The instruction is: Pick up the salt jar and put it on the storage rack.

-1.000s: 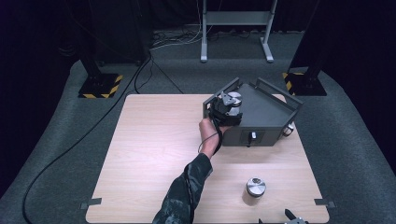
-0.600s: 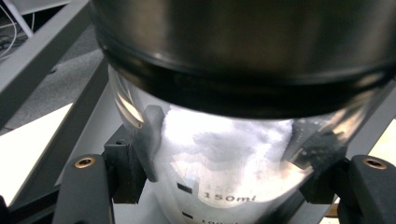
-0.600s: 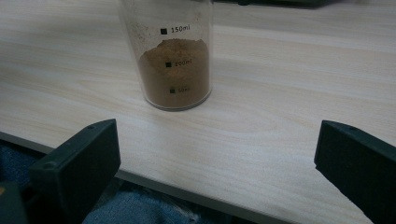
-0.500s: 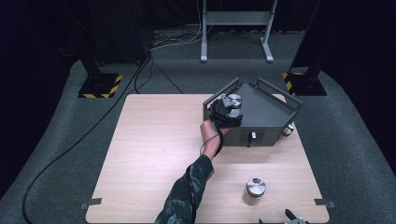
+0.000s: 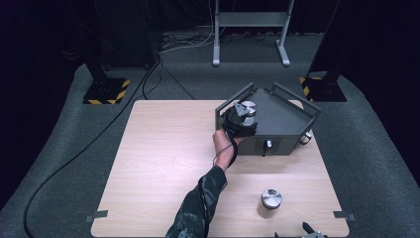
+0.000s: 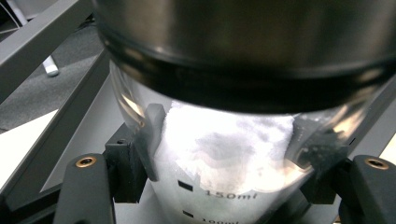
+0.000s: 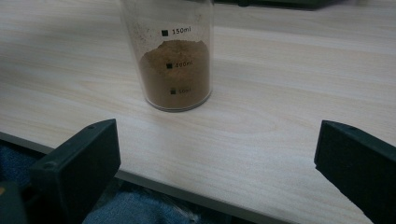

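Observation:
A glass jar of white powder (image 6: pixel 229 149) with a metal lid (image 5: pixel 247 107) is gripped by my left gripper (image 5: pixel 240 121), whose black pads (image 6: pixel 140 144) press on both sides of the glass. It is held at the left corner of a dark grey tray (image 5: pixel 285 116) with raised rails. I cannot tell whether the jar rests on the tray floor. A second jar (image 7: pixel 175 60), part full of brown powder, stands upright on the table (image 5: pixel 163 158) near the front right. My right gripper (image 7: pixel 215 168) is open in front of it at the table's near edge, apart from it.
The grey tray has a handle rail (image 5: pixel 233 101) at its left corner and a small knob (image 5: pixel 268 144) on its front face. A black cable (image 5: pixel 74 158) runs over the floor on the left. Stands (image 5: pixel 106 89) rise behind the table.

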Action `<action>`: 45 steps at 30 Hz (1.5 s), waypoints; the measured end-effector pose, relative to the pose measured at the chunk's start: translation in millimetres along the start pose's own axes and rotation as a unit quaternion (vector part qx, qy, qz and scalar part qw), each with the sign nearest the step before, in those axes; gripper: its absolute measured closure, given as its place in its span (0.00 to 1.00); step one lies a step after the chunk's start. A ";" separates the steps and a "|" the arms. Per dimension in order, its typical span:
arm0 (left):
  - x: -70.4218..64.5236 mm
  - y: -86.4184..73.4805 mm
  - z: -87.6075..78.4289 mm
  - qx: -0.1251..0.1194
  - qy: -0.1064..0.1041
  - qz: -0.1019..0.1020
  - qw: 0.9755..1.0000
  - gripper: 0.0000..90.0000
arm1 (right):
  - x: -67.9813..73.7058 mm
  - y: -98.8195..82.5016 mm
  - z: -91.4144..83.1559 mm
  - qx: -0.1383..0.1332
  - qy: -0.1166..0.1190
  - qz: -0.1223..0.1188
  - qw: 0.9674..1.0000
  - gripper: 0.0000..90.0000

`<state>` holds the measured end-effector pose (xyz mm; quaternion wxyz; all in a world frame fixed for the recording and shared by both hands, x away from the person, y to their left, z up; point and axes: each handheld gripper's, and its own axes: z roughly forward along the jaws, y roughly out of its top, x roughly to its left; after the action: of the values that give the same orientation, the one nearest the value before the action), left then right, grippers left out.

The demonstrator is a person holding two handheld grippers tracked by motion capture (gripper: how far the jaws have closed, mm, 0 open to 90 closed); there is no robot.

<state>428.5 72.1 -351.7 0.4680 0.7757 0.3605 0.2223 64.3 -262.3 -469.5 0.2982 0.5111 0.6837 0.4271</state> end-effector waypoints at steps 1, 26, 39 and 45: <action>-0.2 0.0 0.0 0.000 0.000 0.000 1.000 0.35 | 0.1 -0.1 0.0 0.000 0.000 0.000 1.000 0.00; 1.7 -0.1 -3.1 -0.006 -0.001 -0.014 1.000 0.28 | 1.6 0.2 0.7 0.000 0.000 -0.004 1.000 0.00; 3.6 4.6 -40.5 0.007 -0.017 0.014 1.000 0.00 | 2.4 -0.4 -0.2 -0.004 -0.003 -0.002 1.000 0.00; 3.6 -7.2 -69.4 0.025 -0.024 0.045 0.998 0.00 | 3.8 -0.1 -0.2 -0.004 -0.005 -0.002 1.000 0.00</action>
<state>381.0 116.3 -325.9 0.4462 0.8080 0.3193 0.2149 62.9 -258.7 -469.4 0.3045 0.5111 0.6814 0.4263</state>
